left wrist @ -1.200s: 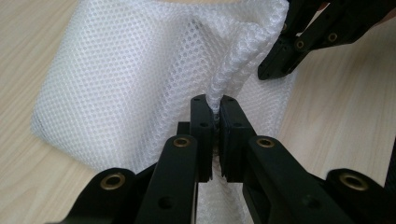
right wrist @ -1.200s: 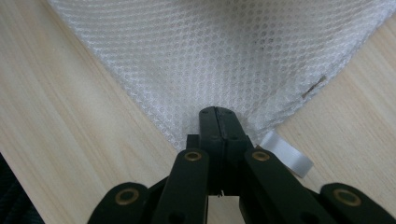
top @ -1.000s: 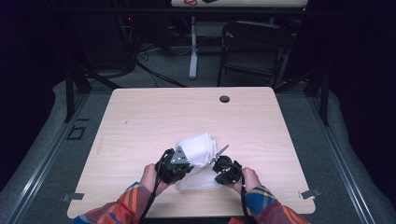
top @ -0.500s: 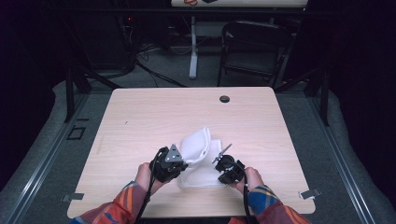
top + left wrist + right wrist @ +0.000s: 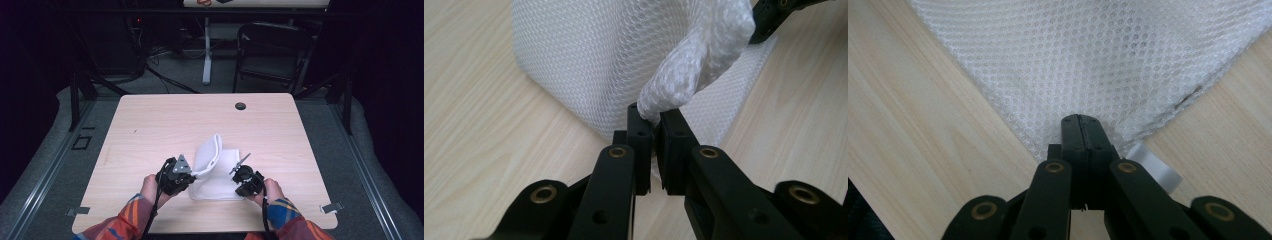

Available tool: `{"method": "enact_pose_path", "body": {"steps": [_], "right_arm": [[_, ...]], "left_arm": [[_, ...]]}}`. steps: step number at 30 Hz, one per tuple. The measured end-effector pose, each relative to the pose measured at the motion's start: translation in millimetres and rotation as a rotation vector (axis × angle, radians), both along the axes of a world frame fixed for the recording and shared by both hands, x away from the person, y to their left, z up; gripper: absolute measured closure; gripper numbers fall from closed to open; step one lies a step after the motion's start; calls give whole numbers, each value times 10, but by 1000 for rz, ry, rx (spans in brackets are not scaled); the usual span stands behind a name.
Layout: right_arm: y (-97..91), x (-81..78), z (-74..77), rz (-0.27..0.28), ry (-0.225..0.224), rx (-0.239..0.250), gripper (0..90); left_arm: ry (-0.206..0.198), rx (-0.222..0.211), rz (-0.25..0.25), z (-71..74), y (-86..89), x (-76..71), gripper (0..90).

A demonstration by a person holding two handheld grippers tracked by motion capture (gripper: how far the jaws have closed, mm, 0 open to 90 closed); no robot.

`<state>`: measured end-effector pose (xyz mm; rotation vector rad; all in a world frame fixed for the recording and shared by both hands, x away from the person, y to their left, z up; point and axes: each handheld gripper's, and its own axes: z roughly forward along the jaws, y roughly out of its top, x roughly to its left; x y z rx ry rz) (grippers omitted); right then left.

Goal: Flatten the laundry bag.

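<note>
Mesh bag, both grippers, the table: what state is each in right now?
White mesh bag: partly lifted, its thick rolled edge raised on the left, the rest flat on the table.
Left gripper: shut on the bag's rolled edge.
Right gripper: shut on a corner of the bag, low at the table.
Table: bare wood around the bag.

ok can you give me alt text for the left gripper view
The left hand-held gripper is shut on a thick rolled edge of a white mesh bag, lifting that edge so the mesh stands up in a curve. Its two black jaws rise from the bottom of the picture, and a light wooden table lies underneath.
</note>
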<state>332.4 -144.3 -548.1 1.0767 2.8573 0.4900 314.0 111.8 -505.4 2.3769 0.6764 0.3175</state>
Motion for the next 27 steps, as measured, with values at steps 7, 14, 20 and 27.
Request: {"method": "enact_pose_path", "body": {"steps": [7, 14, 20, 27], "right_arm": [[-11, 2, -1, -6, -1, 2, 900], [-19, 8, -1, -4, 0, 1, 900], [-28, 18, 6, 5, 7, -6, 900], [-63, 32, -3, -13, -1, 3, 900]], "left_arm": [[16, 11, 13, -5, 46, 6, 850], [30, 29, 36, -10, 100, 24, 844], [46, 42, 33, -26, 138, 25, 840], [60, 53, 58, -50, 194, 51, 839]]}}
